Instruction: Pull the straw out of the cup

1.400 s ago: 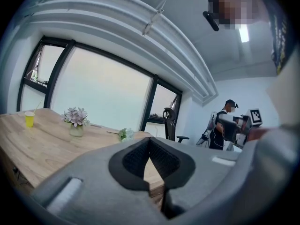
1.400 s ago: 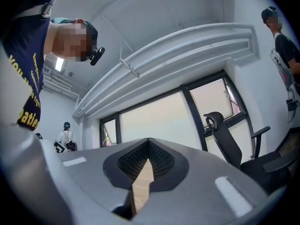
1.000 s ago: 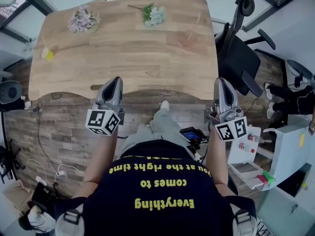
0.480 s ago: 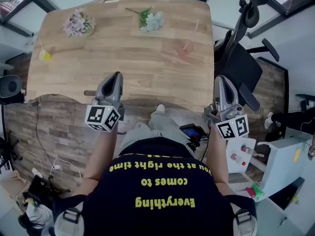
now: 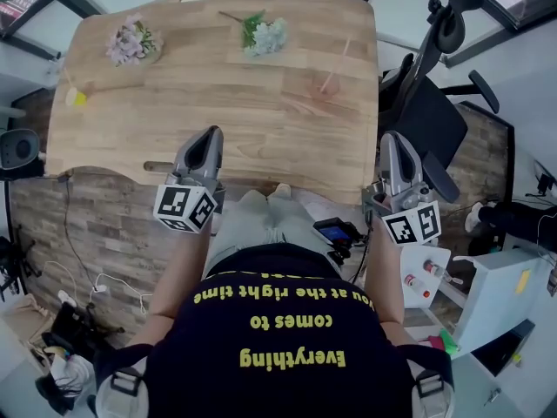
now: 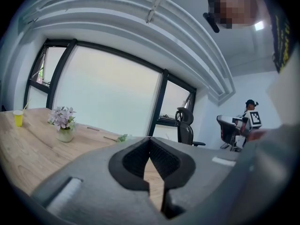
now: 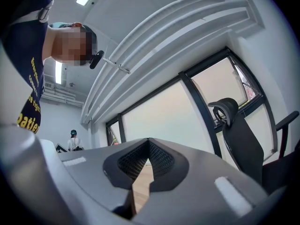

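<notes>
A clear pinkish cup (image 5: 323, 85) with a pink straw (image 5: 336, 62) leaning out of it stands on the wooden table (image 5: 218, 103), far right of middle. A small yellow cup (image 5: 77, 97), also seen in the left gripper view (image 6: 18, 118), stands at the table's left edge. My left gripper (image 5: 210, 134) is shut and empty over the table's near edge, well short of both cups. My right gripper (image 5: 390, 138) is shut and empty just off the table's right near corner. Each gripper view shows its own jaws (image 6: 150, 138) (image 7: 148, 140) closed on nothing.
Two flower bunches (image 5: 130, 42) (image 5: 264, 32) sit along the table's far side; the left one's vase (image 6: 62, 124) shows in the left gripper view. A black office chair (image 5: 426, 103) stands right of the table. A white cart (image 5: 487, 294) is at lower right.
Both grippers have moved forward towards the table; the left one now reaches over its near edge. The table sits closer in the head view.
</notes>
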Tool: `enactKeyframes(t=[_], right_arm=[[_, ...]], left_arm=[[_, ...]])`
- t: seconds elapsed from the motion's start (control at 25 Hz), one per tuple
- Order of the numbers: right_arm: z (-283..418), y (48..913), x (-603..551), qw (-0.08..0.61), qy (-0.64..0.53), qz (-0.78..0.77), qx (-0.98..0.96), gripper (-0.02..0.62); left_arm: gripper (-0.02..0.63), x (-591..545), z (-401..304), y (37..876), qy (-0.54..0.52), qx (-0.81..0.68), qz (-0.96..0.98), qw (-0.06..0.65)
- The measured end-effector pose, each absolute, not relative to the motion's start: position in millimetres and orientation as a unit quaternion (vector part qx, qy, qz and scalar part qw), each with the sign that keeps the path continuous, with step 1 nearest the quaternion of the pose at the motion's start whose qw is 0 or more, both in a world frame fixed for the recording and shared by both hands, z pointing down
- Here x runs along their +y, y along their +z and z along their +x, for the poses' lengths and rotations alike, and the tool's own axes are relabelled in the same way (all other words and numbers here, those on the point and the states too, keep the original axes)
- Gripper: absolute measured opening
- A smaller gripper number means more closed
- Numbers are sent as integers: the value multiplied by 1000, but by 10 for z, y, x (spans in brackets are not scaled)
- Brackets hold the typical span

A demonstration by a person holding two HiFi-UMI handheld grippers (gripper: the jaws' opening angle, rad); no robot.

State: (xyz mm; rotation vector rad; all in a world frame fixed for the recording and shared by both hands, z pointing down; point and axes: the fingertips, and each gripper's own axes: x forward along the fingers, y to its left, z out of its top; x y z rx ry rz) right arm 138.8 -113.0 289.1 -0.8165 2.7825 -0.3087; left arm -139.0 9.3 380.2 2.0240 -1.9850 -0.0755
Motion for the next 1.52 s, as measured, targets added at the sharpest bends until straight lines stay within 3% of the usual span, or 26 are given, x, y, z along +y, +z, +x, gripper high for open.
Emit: enactKeyframes(t=[1.0, 1.52], right_arm=[[966, 2857, -1594, 104, -88, -365, 921, 6], [960, 2838, -1999, 93, -93, -336, 933, 6]], left_arm=[[2, -760, -1977, 3817, -16, -619, 771, 149], [2, -887, -1857, 3832, -29, -644, 748, 160]])
